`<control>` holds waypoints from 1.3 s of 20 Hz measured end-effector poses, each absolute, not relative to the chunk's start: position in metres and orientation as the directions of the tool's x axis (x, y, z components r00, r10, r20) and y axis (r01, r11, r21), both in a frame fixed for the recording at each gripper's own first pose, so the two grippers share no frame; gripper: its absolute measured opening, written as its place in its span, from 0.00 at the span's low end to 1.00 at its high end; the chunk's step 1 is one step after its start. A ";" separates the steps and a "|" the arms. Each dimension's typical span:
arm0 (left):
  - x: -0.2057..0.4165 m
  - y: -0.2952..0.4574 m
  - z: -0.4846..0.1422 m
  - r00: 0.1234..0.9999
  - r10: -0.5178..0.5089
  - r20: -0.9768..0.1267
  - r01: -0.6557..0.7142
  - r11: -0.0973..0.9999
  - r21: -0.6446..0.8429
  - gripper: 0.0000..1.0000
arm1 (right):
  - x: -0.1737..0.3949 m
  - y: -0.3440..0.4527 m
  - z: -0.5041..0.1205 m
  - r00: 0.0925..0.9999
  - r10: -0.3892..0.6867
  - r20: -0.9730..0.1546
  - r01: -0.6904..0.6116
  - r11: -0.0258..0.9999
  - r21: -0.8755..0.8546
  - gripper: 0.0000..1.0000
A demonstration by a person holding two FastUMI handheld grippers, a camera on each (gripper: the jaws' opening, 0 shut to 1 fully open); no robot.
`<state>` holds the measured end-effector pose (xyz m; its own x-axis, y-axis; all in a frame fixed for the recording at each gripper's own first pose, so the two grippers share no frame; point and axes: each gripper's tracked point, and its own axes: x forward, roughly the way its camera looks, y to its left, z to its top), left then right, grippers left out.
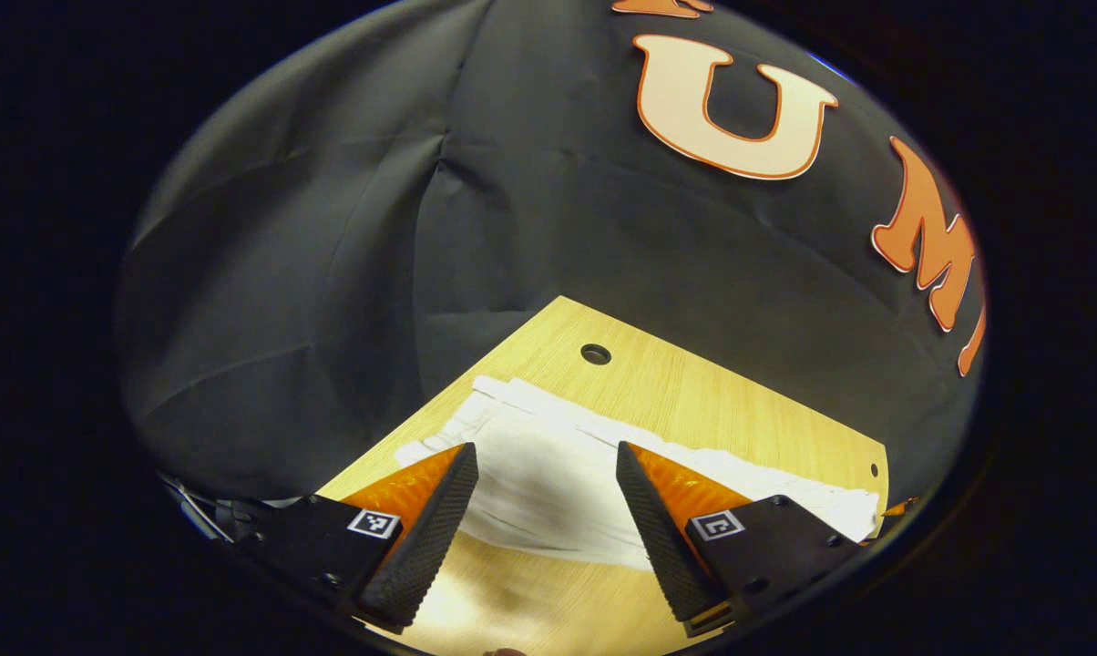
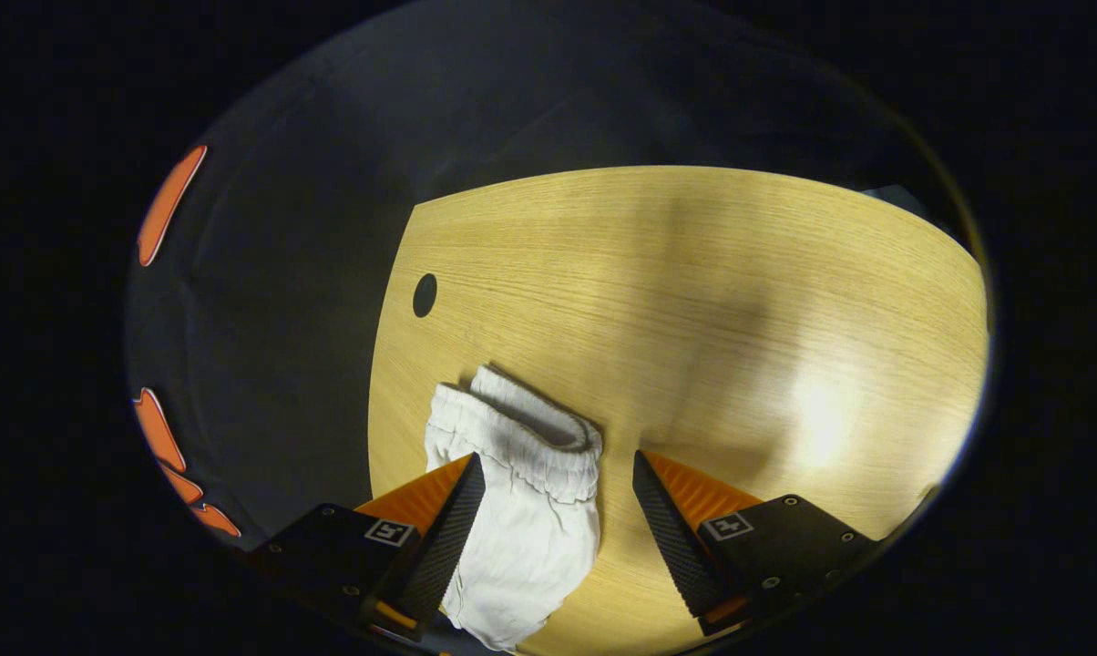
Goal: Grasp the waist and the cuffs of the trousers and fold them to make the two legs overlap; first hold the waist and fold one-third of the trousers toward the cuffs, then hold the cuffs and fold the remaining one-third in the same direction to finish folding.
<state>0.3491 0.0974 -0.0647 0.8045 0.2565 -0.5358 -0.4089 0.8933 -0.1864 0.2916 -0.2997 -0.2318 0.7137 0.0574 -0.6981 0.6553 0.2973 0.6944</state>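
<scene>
A: Where are the trousers [image 1: 548,474]?

B: In the left gripper view they lie flat on the table [image 1: 694,392], a white strip running from about 10 o'clock to 4 o'clock across the wood. One end sits near the table's left edge, just below a round hole [image 1: 595,353]; the other reaches nearly to the right edge.

A: And the left gripper [image 1: 547,474]?

B: Its fingers stand wide apart, above the cloth, one at 7 o'clock and one at 5 o'clock. Nothing is held between them; whether they touch the cloth I cannot tell.

A: What does the right gripper view give?

B: The waist [image 2: 535,428], with its gathered elastic band, at about 6 o'clock, slightly open like a mouth. The trousers [image 2: 521,538] run down from it toward the bottom edge. The table [image 2: 694,301] stretches away from 12 to 3 o'clock, with a hole [image 2: 425,294] at 10 o'clock near its edge.

A: The right gripper [image 2: 558,474]?

B: Also wide. The waist lies between the fingers, closer to the left one, which overlaps the cloth's edge. The right finger [image 2: 671,538] is apart from the cloth, over bare wood.
</scene>
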 end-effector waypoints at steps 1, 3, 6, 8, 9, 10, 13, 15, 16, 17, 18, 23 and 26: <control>0.350 0.097 -0.066 0.801 0.257 -0.540 -0.413 0.891 -0.188 1.00 | 0.295 -0.299 -0.234 0.713 0.072 -0.698 0.653 0.297 0.697 0.99; 0.350 0.098 -0.067 0.791 0.267 -0.550 -0.427 0.885 -0.186 1.00 | 0.300 -0.299 -0.241 0.705 0.081 -0.704 0.659 0.291 0.693 0.98; 0.352 0.099 -0.061 0.779 0.287 -0.558 -0.445 0.879 -0.169 1.00 | 0.308 -0.300 -0.244 0.702 0.090 -0.706 0.663 0.280 0.695 0.77; 0.353 0.099 -0.057 0.771 0.293 -0.566 -0.456 0.874 -0.169 1.00 | 0.307 -0.302 -0.252 0.680 0.088 -0.727 0.680 0.293 0.672 0.53; 0.354 0.098 -0.061 0.770 0.291 -0.568 -0.458 0.871 -0.175 1.00 | 0.307 -0.304 -0.253 0.675 0.092 -0.732 0.686 0.286 0.669 0.46; 0.355 0.097 -0.062 0.768 0.291 -0.571 -0.462 0.869 -0.179 1.00 | 0.309 -0.300 -0.254 0.680 0.105 -0.726 0.678 0.287 0.677 0.35; 0.358 0.095 -0.061 0.767 0.287 -0.574 -0.454 0.874 -0.171 1.00 | 0.308 -0.303 -0.251 0.691 0.100 -0.716 0.660 0.316 0.682 0.16; 0.363 0.093 -0.059 0.772 0.277 -0.572 -0.441 0.882 -0.168 1.00 | 0.309 -0.304 -0.236 0.719 0.070 -0.692 0.616 0.397 0.680 0.05; 0.364 0.093 -0.059 0.774 0.275 -0.571 -0.437 0.884 -0.168 1.00 | 0.306 -0.303 -0.225 0.736 0.062 -0.674 0.587 0.438 0.681 0.04; 0.366 0.091 -0.059 0.779 0.263 -0.569 -0.427 0.888 -0.174 1.00 | 0.305 -0.299 -0.210 0.753 0.066 -0.655 0.557 0.466 0.687 0.04; 0.368 0.089 -0.058 0.787 0.246 -0.566 -0.413 0.891 -0.186 1.00 | 0.307 -0.292 -0.191 0.768 0.077 -0.635 0.524 0.495 0.693 0.04; 0.369 0.093 -0.057 0.801 0.200 -0.565 -0.375 0.903 -0.212 1.00 | 0.322 -0.236 -0.114 0.833 0.125 -0.538 0.347 0.640 0.686 0.04; 0.371 0.101 -0.052 0.807 0.183 -0.561 -0.355 0.910 -0.215 1.00 | 0.336 -0.201 -0.098 0.845 0.166 -0.508 0.266 0.694 0.669 0.04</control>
<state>0.3711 0.1011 -0.0522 0.8073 0.1826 -0.5611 -0.3552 0.9098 -0.2149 0.3358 -0.2012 -0.0980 0.8452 0.1661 -0.5081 0.2657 0.6941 0.6690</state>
